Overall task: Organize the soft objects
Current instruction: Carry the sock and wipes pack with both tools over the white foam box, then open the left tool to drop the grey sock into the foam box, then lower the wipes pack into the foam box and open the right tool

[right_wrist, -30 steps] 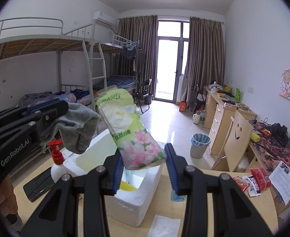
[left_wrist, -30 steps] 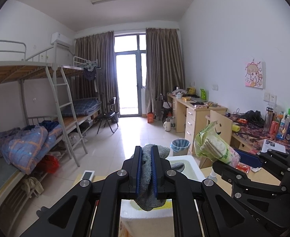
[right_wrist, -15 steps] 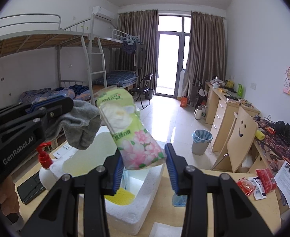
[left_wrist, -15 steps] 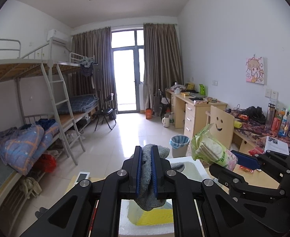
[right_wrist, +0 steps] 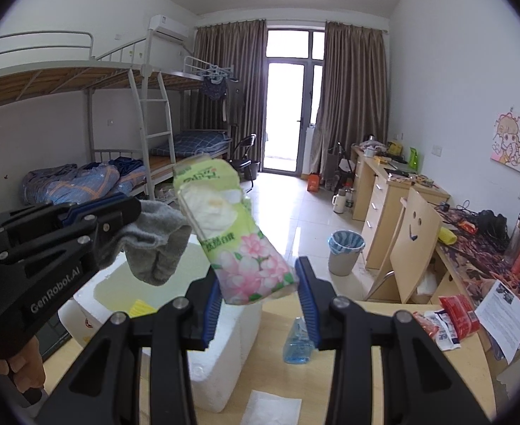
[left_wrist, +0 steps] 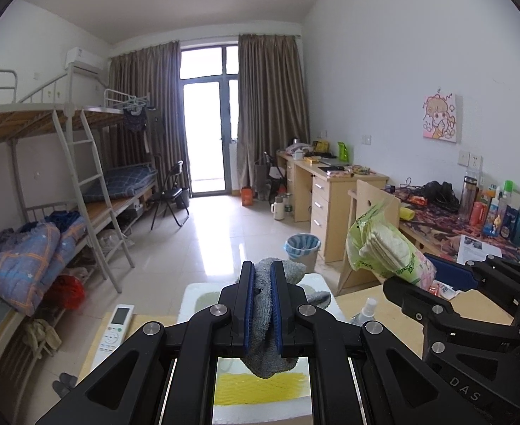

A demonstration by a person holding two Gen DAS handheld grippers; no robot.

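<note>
Two grippers above white foam box; left gripper clamped tight on grey sock; right gripper, partly open, grips tissue pack.

Two grippers: left gripper, right gripper. One grey sock, one green tissue pack, one white foam box. One remote control, one small spray bottle, one waste bin.

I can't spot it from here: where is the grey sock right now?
The grey knitted sock hangs pinched in the left tongs, above the open white foam box, left of the green flowered tissue pack.
</note>
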